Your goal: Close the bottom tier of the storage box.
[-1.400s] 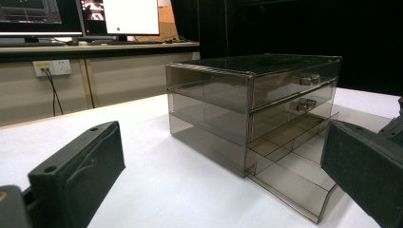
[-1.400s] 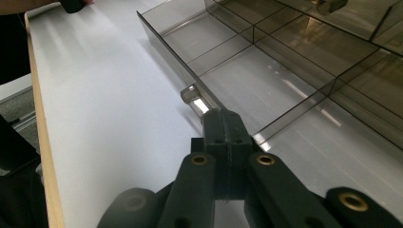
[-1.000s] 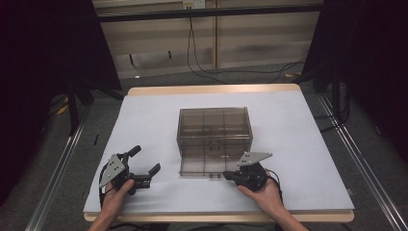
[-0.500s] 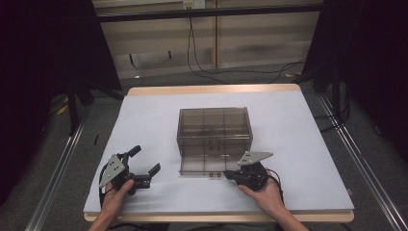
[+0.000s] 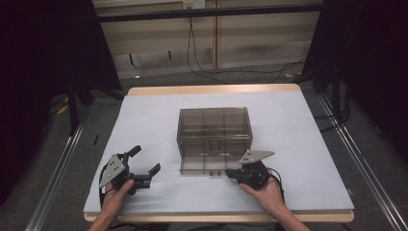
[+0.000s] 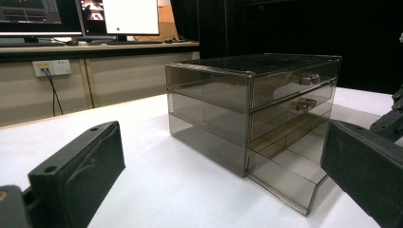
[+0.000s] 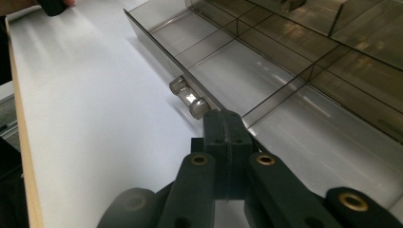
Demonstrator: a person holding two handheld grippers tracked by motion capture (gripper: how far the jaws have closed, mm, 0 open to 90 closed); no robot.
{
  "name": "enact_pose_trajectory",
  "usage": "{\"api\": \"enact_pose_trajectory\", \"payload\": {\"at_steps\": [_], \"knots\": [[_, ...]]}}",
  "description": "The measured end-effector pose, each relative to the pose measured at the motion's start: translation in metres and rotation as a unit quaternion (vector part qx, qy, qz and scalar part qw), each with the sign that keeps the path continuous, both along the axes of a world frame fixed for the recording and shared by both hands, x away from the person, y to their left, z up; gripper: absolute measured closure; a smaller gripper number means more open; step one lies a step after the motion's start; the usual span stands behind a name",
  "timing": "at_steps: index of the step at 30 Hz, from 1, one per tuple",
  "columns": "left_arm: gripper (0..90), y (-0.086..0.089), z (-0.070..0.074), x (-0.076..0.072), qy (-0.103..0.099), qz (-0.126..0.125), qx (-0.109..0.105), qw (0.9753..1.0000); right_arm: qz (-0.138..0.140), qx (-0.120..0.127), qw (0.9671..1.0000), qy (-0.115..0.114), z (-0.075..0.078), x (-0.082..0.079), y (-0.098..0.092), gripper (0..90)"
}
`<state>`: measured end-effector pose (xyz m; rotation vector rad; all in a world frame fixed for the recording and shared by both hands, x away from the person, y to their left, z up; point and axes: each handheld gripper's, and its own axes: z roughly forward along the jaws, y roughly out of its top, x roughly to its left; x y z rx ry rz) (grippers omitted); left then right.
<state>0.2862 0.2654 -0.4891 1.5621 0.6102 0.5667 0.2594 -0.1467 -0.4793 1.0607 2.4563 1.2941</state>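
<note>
A smoky clear three-drawer cabinet (image 5: 214,126) stands mid-table. Its bottom drawer (image 5: 204,166) is pulled out toward me; the two upper drawers sit flush. My right gripper (image 5: 229,173) lies shut at the drawer's front right. In the right gripper view, the tips of that gripper (image 7: 227,127) press together with nothing between them, just beside the drawer's small clear handle (image 7: 189,99) and against the drawer front. My left gripper (image 5: 145,159) rests open on the table, left of the cabinet. In the left gripper view, its jaws stand wide apart around the cabinet (image 6: 247,102) and the open drawer (image 6: 285,176), well short of both.
The white tabletop (image 5: 149,120) has bare room on both sides of the cabinet. Its wooden front edge (image 5: 216,216) runs just under my hands. The drawer's floor (image 7: 237,71) is split into compartments by dividers. Monitors (image 6: 119,16) stand on a far desk.
</note>
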Motion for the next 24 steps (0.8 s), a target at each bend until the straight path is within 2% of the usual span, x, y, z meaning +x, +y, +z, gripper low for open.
{"api": "enact_pose_trajectory", "payload": {"at_steps": [12,24], "knots": [[0.5,-0.0001,0.0001,0.0004,-0.001,0.0,-0.001,1.0,0.003,0.009,1.0,0.0,-0.0014,0.0041,-0.002,90.0],[0.5,0.0,0.0001,0.0005,-0.001,0.0,-0.001,1.0,-0.005,0.007,1.0,0.001,-0.0013,0.0066,-0.0021,90.0]]}}
